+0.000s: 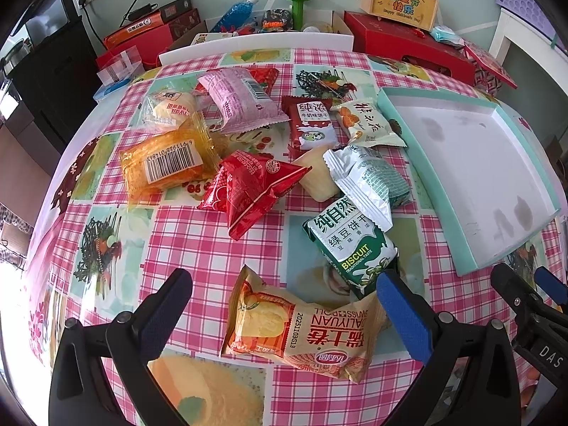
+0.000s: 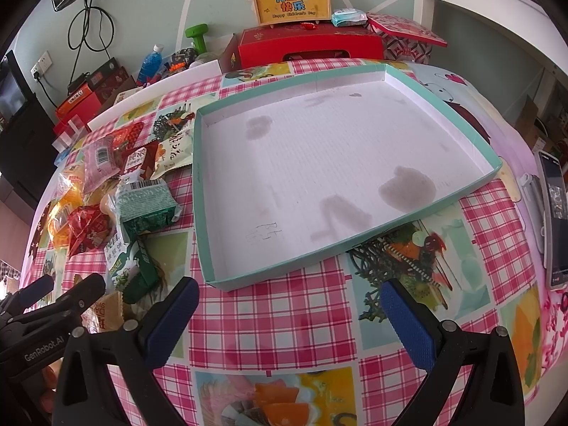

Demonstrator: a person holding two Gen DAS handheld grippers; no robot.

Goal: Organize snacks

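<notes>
My left gripper (image 1: 284, 305) hangs low over the checked tablecloth (image 1: 198, 248), fingers spread wide and gripping nothing. Between them lies an orange roll-cake packet (image 1: 301, 333) flat on the cloth; its right end is close to my right-hand pad (image 1: 404, 316), though I cannot tell if they touch. Just beyond it a green biscuit packet (image 1: 351, 248) lies under a silver-green packet (image 1: 369, 184). Further out the rest of the snacks sit in a loose heap: a red packet (image 1: 259, 188), an amber packet (image 1: 167, 167) with its barcode up, a pink packet (image 1: 238, 99), a dark red biscuit packet (image 1: 310, 124) and a pale packet (image 1: 369, 120).

My right gripper (image 2: 289, 316) is likewise spread wide with nothing in it, above bare cloth just in front of the tray (image 2: 209, 191). The tray is a shallow teal-edged box with a white floor showing a few grey stains; no snack is in it. The snack heap lies to the tray's left, the silver-green packet nearest its wall. A phone (image 2: 553, 213) lies at the table's right edge. Red boxes (image 2: 309, 46) and a yellow carry-case (image 2: 291, 1) stand behind the tray.
</notes>
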